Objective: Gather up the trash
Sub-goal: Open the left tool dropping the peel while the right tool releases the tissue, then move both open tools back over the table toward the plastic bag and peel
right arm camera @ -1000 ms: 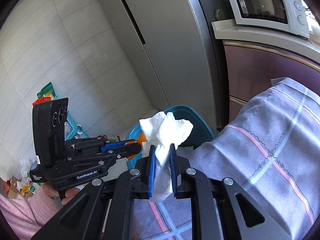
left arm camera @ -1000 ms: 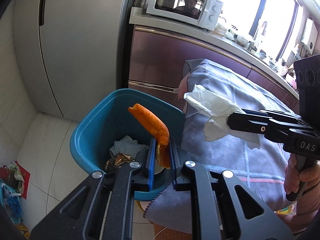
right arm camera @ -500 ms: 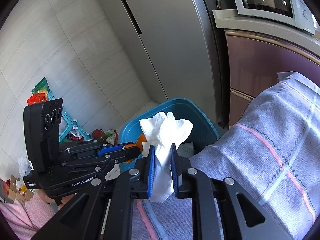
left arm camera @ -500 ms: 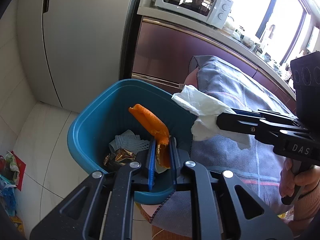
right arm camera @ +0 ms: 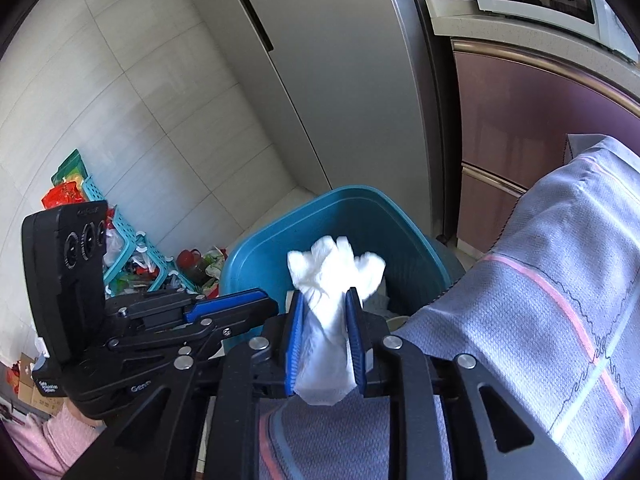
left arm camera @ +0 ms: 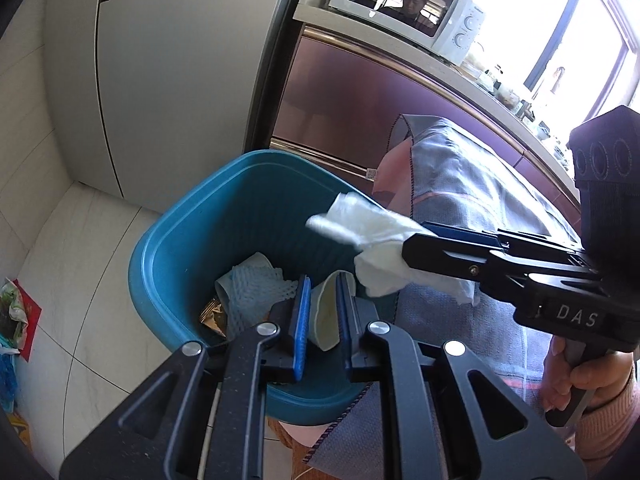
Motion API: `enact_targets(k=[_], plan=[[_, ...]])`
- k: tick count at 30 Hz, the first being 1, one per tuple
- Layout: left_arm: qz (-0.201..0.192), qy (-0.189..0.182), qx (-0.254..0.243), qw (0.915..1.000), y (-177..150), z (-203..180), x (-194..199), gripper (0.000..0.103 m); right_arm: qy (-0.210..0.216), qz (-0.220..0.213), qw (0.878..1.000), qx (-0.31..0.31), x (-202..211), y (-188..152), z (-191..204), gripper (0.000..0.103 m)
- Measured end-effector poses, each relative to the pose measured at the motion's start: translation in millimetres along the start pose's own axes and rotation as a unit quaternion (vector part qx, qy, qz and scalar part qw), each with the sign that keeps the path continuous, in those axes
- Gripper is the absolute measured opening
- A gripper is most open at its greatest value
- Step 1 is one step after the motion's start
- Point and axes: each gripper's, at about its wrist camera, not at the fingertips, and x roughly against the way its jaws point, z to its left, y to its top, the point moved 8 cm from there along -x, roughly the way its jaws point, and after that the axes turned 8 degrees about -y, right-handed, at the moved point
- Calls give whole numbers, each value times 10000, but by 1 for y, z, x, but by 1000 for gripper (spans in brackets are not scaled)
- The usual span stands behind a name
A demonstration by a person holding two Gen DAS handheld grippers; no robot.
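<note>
A teal trash bin (left arm camera: 168,248) stands on the floor beside the cloth-covered table; it also shows in the right wrist view (right arm camera: 256,256). Inside lie a white foam net (left arm camera: 252,288), a shiny wrapper (left arm camera: 212,312) and a pale peel piece (left arm camera: 326,312). My left gripper (left arm camera: 323,308) is open and empty over the bin. My right gripper (right arm camera: 323,320) is a little parted around a crumpled white tissue (right arm camera: 328,276), which still sits between its pads at the bin's rim; the tissue also shows in the left wrist view (left arm camera: 372,240).
A grey striped cloth (left arm camera: 460,200) covers the table to the right of the bin. A grey fridge (left arm camera: 160,60) and purple cabinets (left arm camera: 360,100) with a microwave (left arm camera: 404,4) stand behind. Clutter and a teal basket (right arm camera: 132,240) lie on the floor at left.
My left gripper has opened and the orange peel it held is gone from its jaws. Both grippers moved closer over the bin. My right gripper's jaws have widened around the tissue.
</note>
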Motion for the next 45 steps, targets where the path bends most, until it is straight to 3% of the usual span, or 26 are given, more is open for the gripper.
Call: enact_targets(k=[2,8,16,23,29,35,45], plan=[[-15,2,18,10000,-1,0,2,12,25,34,10000,-45,-2,-1,-1,28],[-87,-23,55,9999,0,0,8,14,52,13,9999,-156,1,-4,-7,28],[-260,-166,-73,9995,1,-13,19,32,166,-135,9995,-228,22,-11,-15,29],[-376,-445,-370,9976,-1,-46,30,47,89,-469,9984,-288,61,-24,-28,32],[-268,-809,-717,9938,-11,-89,23,48,-195,-796,9955,-486,103,-44,-55,36],[24,-1377,-1066,9847,-30,-147,8,51,-653,-1058,9881,-908,147,-83,-95,37],[567,-2133,-1835,9579,-72,-253,-20,51,-1582,-1406,9607,-1798,229,-158,-167,37]])
